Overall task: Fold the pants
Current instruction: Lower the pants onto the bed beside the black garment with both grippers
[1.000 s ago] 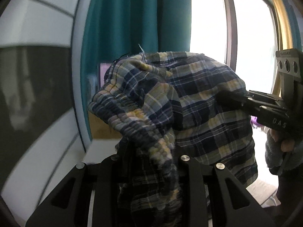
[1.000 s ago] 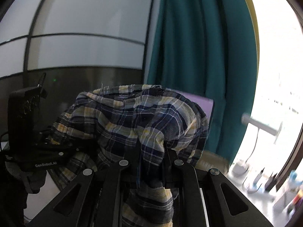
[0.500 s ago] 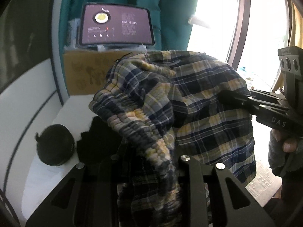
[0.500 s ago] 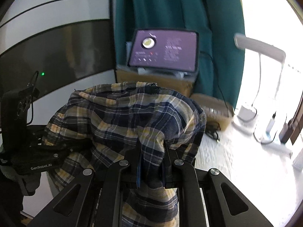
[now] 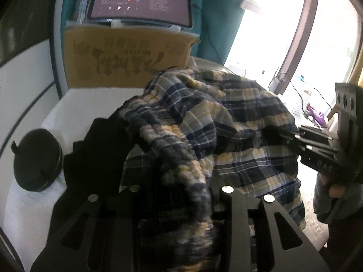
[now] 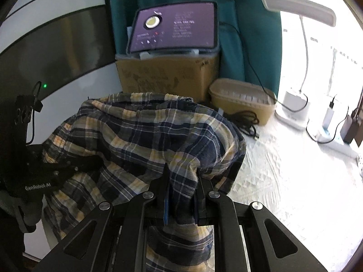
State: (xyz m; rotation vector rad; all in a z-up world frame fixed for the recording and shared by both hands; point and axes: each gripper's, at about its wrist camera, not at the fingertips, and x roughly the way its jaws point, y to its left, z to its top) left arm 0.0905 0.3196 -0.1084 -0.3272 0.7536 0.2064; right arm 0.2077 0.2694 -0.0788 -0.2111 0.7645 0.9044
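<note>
The plaid pants (image 5: 226, 122) in navy, yellow and white hang bunched in the air between both grippers. My left gripper (image 5: 181, 181) is shut on the gathered elastic waistband, which drapes over its fingers. My right gripper (image 6: 181, 176) is shut on a fold of the same pants (image 6: 140, 136). Each gripper shows in the other's view: the right one (image 5: 292, 138) bites the cloth at the right, the left one (image 6: 74, 165) at the left. The cloth hides all fingertips.
A white-covered table (image 6: 283, 181) lies below. On it are a cardboard box (image 5: 127, 54) with a purple-screened device (image 6: 174, 27) on top, a beige tub (image 6: 242, 99), a black cable (image 6: 247, 120), a desk lamp (image 6: 297, 6), chargers, a round black pouch (image 5: 36, 158) and dark cloth (image 5: 95, 149).
Both grippers have tilted and come down with the pants: the views swung from wall and curtain to the table, box and lamp. Both grips on the pants are unchanged.
</note>
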